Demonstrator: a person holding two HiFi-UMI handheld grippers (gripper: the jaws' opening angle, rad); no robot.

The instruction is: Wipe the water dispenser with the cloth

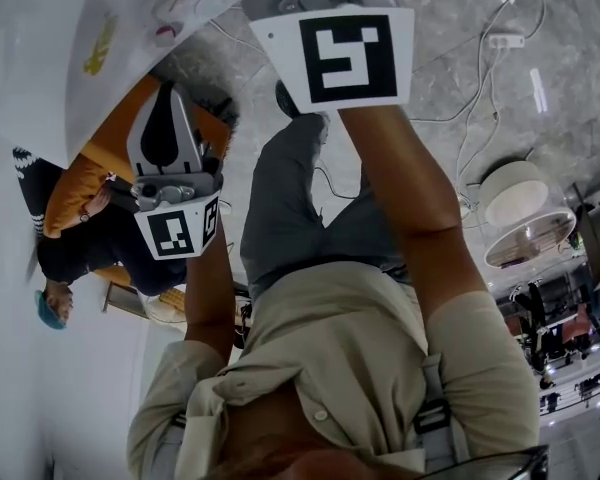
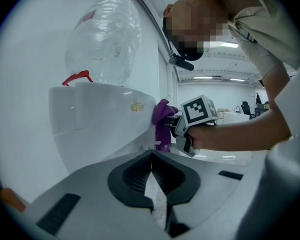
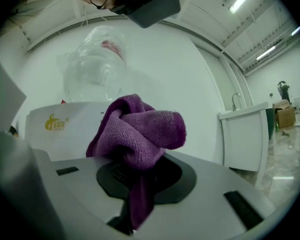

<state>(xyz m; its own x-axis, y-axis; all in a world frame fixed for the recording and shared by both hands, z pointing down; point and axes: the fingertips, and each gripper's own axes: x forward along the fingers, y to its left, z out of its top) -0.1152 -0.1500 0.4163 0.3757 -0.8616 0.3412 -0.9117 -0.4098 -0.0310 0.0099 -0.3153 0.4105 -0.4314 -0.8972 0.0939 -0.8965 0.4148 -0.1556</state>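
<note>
Purple cloth (image 3: pixel 137 129), bunched in the right gripper's (image 3: pixel 136 176) clamped jaws, touches the white water dispenser's (image 3: pixel 65 131) right edge; press it flatter and sweep evenly, with the left gripper (image 2: pixel 151 158), jaws together and empty, held aside.

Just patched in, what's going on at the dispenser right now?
A person holds a gripper in each hand at a white water dispenser with an upturned bottle on top. The right gripper is shut on a bunched purple cloth, held at the dispenser's front edge; contact can't be confirmed. The left gripper is shut on nothing and points toward the dispenser.
</note>
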